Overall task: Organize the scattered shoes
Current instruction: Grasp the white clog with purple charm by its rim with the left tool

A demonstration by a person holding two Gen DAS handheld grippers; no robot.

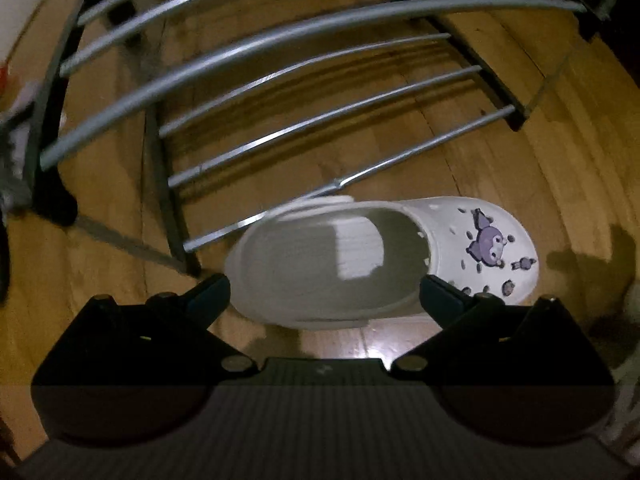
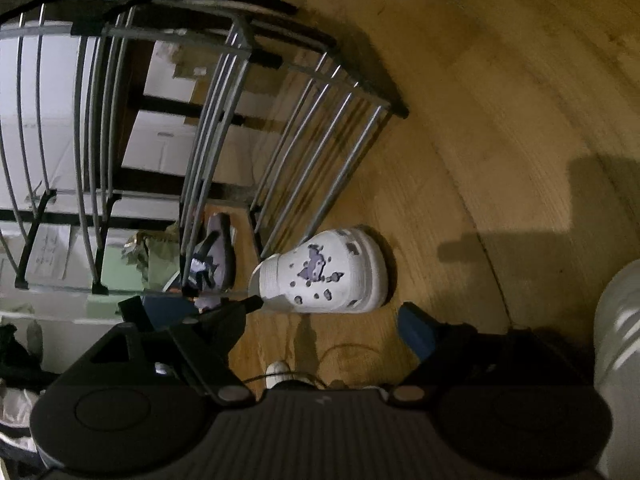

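White, with purple charms on its toe, the clog (image 1: 332, 264) sits on the wooden floor (image 1: 500, 168) just beside the metal shoe rack (image 1: 256, 60). The left gripper (image 1: 324, 292) hangs over it, jaws apart; the right gripper (image 2: 328, 316) is spread wide and empty.

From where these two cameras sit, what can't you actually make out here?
- Second shoe, right wrist view: rack bars cross it, and it is dark and blurred.
- White clog, left wrist view: near edge hidden behind the left gripper.
- Pale rounded object, right wrist view: cut off by the frame edge.
- Clutter behind the rack: too blurred to tell.
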